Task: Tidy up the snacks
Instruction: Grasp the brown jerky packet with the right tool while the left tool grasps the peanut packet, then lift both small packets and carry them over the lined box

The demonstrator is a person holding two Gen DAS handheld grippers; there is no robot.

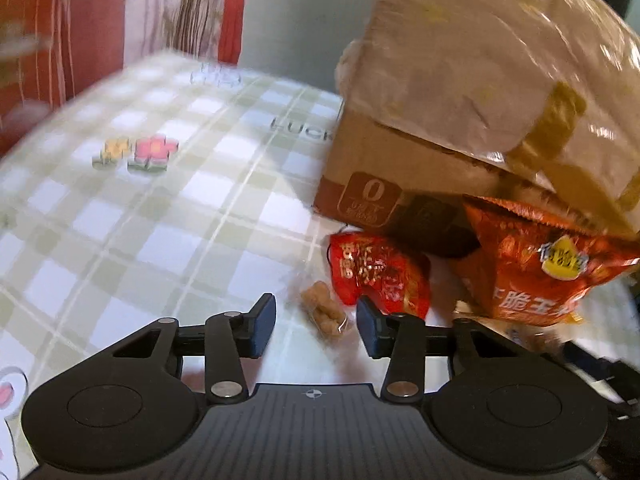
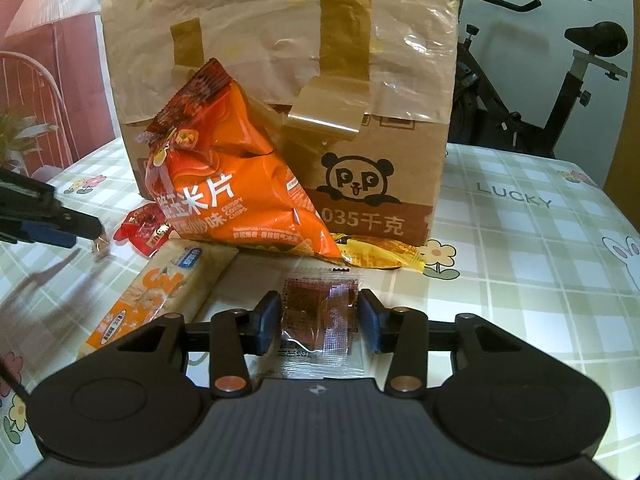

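My left claw is spread apart, low over the desk, holding nothing. A small clear pack of brown nuggets lies between its fingers, a little ahead. The red snack packet is just past my right finger; the orange chip bag is further right, leaning on the cardboard box.

My right claw is also apart, straddling a clear sachet with dark red filling, pads not touching it. A beige and orange bar packet lies left of it, a yellow wrapper ahead at the box base.
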